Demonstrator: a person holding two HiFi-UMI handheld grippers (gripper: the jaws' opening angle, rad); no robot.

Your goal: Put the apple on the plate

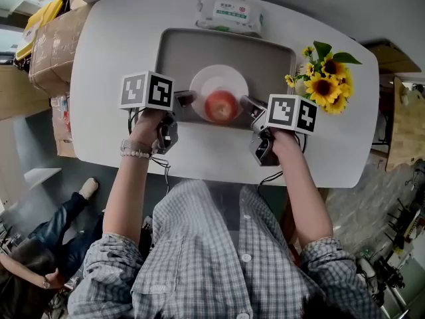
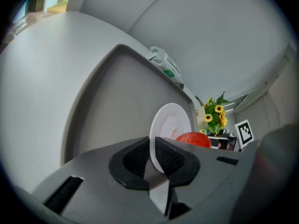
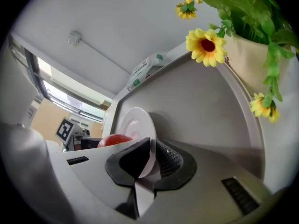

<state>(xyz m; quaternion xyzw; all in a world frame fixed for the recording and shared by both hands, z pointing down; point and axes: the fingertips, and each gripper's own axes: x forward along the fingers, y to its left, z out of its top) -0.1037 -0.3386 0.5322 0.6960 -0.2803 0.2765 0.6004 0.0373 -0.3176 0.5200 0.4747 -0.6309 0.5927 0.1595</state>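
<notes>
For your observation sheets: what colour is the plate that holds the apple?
White. The plate shows best in the head view.

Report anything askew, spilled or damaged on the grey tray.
Nothing spilled or damaged. The red round apple sits off-centre on the white round plate, toward the near edge; left claw and right claw each pinch its rim.

No print is legible. The white-and-green soft packet (image 1: pixel 229 15), on the white bench (image 1: pixel 113 58) beyond the left tongs (image 1: pixel 185 100) and right tongs (image 1: pixel 250 104), bears lettering too small to read.
</notes>
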